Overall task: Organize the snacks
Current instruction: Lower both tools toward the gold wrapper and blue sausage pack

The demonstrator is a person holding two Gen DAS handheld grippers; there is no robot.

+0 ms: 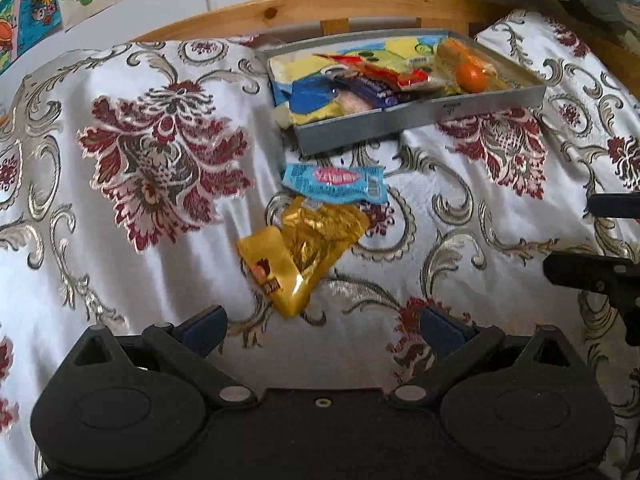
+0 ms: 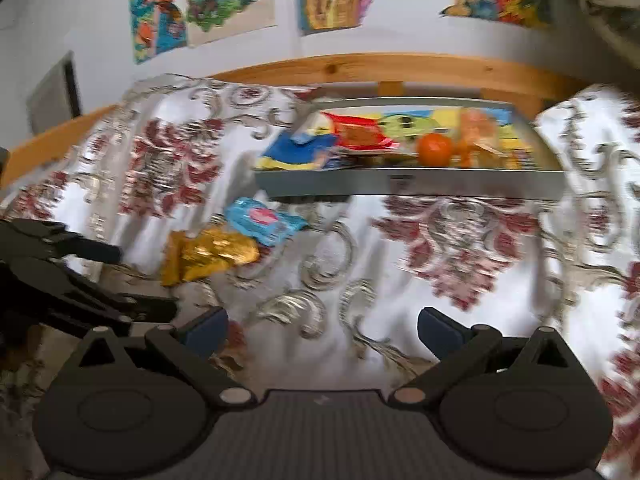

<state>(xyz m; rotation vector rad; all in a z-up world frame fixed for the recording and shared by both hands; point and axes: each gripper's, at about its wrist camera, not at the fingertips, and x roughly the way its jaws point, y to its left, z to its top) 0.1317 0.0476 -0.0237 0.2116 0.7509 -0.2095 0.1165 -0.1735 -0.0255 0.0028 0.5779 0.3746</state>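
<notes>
The left gripper has its two blue fingers spread wide apart. They hold nothing and touch nothing. They hang over the bed cover, which is white with red flowers and grey swirls.

The right gripper also has its fingers spread wide, with nothing between them. Its view is blurry.

In the left wrist view, a gold snack bag lies on the bed cover at 12 o'clock from the left gripper, near the fingers but not touching them. A blue snack pack lies just past it, touching its far edge.

Farther off, at about 1 o'clock, sits a flat grey box near the wooden bed rail. Inside the box are a red snack pack, a dark blue wrapper and a round orange thing at the right end. The bottom of the box is yellow and blue.

Bright drawings hang on the wall behind the bed.
</notes>
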